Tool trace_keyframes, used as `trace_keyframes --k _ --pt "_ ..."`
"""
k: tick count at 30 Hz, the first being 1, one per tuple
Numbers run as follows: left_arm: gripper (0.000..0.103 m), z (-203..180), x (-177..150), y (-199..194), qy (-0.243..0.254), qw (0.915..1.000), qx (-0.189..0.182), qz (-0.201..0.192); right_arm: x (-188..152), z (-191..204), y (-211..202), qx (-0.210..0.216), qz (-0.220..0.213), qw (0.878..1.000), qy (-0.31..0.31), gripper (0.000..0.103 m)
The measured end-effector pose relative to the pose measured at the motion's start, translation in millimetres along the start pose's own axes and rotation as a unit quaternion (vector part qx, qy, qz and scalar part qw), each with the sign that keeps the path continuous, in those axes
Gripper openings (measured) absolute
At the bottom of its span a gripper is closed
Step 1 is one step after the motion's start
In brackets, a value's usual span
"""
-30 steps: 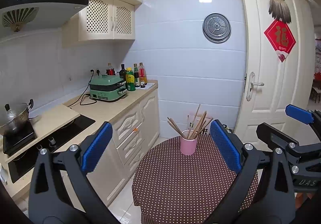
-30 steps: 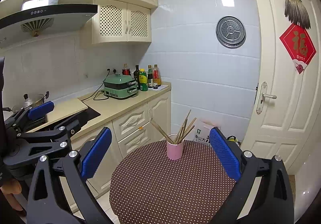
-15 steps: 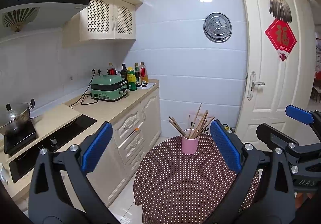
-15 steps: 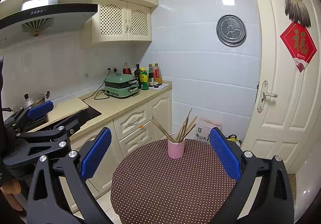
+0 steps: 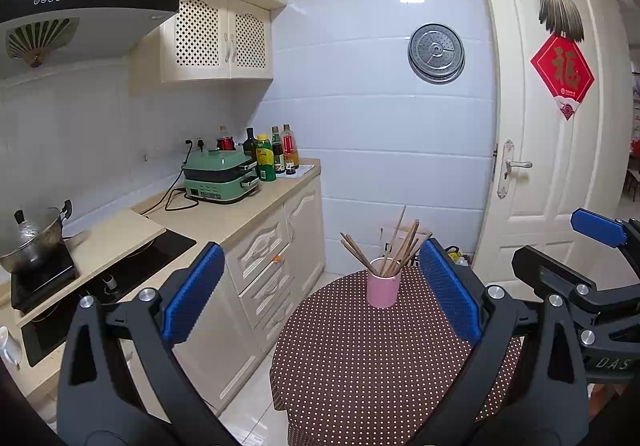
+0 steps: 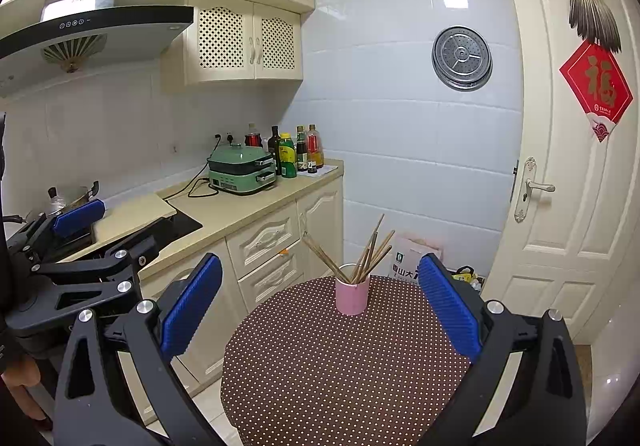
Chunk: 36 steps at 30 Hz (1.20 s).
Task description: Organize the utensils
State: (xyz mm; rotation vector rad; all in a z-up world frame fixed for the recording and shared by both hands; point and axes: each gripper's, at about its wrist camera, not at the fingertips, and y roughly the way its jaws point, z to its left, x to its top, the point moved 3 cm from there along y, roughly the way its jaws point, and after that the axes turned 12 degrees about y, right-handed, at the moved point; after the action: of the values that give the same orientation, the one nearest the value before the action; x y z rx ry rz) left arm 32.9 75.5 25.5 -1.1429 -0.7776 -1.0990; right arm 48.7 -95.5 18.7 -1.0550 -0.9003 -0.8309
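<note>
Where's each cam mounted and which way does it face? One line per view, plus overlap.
Left wrist: on the left gripper, facing the pink cup on the dotted table; own open fingers show, right gripper at the right edge.
Right wrist: on the right gripper, same heading; left gripper and a hand show at left.
Shared: cup, chopsticks, table, counter.

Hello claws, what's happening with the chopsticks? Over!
Left claw open, empty. Right claw open, empty. Chopsticks upright in pink cup on dotted table. Nothing in the way.
</note>
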Motion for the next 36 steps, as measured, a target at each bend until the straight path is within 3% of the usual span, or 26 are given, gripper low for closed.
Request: trace_keyframes --k 36 --pt "0.096 6 -5 52 0.006 0.9997 0.005 0.022 -4 -4 51 -0.008 0.027 1.000 0.011 0.095"
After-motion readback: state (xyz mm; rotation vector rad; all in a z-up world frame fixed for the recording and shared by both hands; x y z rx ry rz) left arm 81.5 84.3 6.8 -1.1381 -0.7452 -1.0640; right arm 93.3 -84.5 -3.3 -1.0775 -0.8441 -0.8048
